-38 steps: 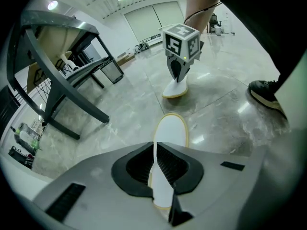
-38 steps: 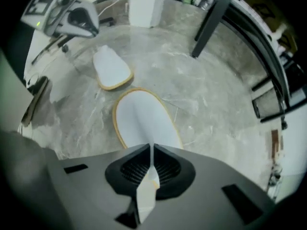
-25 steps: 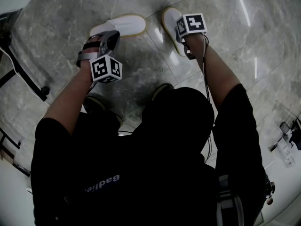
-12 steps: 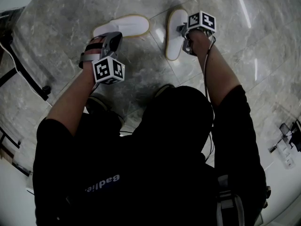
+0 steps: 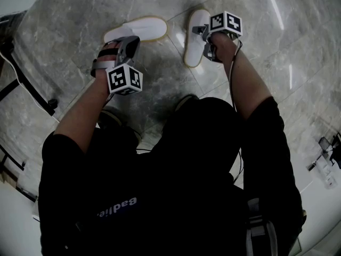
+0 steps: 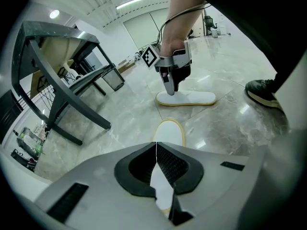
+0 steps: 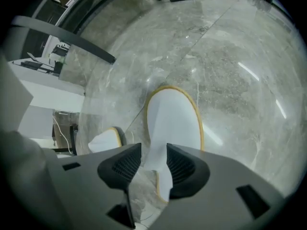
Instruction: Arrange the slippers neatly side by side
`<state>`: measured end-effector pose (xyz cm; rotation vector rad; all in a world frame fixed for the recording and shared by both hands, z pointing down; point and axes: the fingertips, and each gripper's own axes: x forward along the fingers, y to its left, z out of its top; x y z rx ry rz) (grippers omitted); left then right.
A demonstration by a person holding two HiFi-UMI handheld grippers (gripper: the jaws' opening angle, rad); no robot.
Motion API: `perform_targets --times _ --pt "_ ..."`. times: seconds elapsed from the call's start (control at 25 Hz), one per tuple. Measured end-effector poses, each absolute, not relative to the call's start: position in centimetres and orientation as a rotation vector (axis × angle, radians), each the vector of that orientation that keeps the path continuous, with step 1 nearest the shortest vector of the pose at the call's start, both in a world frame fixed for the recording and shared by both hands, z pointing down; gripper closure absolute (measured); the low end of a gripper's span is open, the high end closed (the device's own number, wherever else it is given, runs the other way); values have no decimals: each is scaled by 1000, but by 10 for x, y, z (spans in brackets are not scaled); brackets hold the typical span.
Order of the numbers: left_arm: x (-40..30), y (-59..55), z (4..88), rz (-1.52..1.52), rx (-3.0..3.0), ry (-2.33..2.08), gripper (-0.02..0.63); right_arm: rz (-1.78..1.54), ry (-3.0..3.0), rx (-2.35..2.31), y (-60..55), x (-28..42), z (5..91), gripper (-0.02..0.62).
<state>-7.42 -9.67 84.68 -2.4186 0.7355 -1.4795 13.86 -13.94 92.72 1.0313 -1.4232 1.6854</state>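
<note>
Slippers lie on the marble floor (image 5: 74, 20) in the upper middle of the head view, near each other but not yet a pair. The right slipper (image 5: 194, 40) runs lengthwise up the frame. The left slipper (image 5: 139, 29) lies crosswise, so the two form a rough L with bare floor between them.

The right hand-held gripper (image 7: 153, 161) points steeply down over the near part of its slipper. Its jaws have just been opening and now stand well apart. The slipper shows white in the gap, and the pads look clear of it. I read this as a release, with that slipper already set where it is meant to stay.

The left hand-held gripper (image 6: 156, 146) has its jaws fully together. Its tips are over the covered end of the left slipper, at the left of that slipper in the head view. Nothing thick sits between the pads. It seems to wait there because this slipper needs turning lengthwise beside the other.

A dark metal stand (image 6: 60, 75) rises at the left of the left gripper view, well apart from the slippers. A cable (image 5: 13, 71) trails along the left edge of the head view. The person's black shoe (image 6: 265, 93) rests near the slippers and could crowd the turn. Otherwise the floor between them looks open.
</note>
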Motion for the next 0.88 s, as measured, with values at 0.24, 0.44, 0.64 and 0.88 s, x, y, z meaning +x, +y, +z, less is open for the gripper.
perform_targets --times 0.24,0.44,0.64,0.88 --pt "-69 -100 848 -1478 -2413 731 604 1661 -1474 1016 -140 138 912 442" --pt "-68 -106 855 -1505 -2389 714 604 1573 -1572 979 -137 133 883 442" --pt "-74 -109 873 -1581 -2357 664 604 1527 -1672 923 -127 124 850 413" --pt "-74 -114 884 -1640 -2331 641 586 1479 -1705 911 -119 128 838 413"
